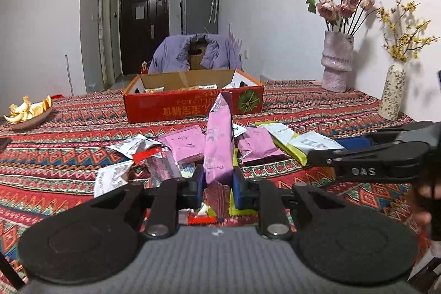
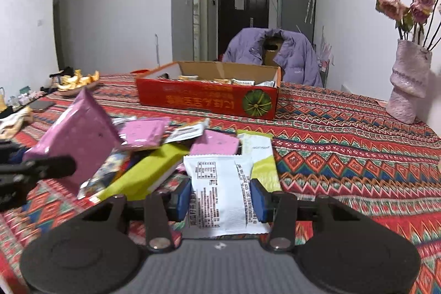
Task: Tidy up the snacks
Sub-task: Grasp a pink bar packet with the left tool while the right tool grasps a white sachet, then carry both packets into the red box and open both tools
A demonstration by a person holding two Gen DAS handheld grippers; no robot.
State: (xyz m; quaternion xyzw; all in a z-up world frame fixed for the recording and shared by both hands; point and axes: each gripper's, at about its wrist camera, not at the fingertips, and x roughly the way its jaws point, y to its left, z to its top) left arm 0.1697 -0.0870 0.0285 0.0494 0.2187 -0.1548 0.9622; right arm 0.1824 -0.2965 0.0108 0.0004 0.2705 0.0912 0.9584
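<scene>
My left gripper [image 1: 218, 188] is shut on a pink snack packet [image 1: 218, 145] and holds it upright above the pile; the same packet shows at the left of the right wrist view [image 2: 74, 139]. My right gripper [image 2: 220, 197] has its blue pads on either side of a white snack packet [image 2: 220, 192] lying on the pile; the jaws look closed against its edges. Several pink, yellow-green and white packets [image 1: 264, 145] lie scattered on the patterned tablecloth. A red cardboard box [image 1: 193, 105] [image 2: 209, 98] with several snacks inside stands behind the pile.
A pink vase of dried roses [image 1: 336, 61] and a speckled vase [image 1: 392, 92] stand at the right. A dish of orange peel [image 1: 27, 112] sits at the left. A chair with a purple jacket [image 1: 193, 51] is behind the table. A phone [image 2: 41, 105] lies far left.
</scene>
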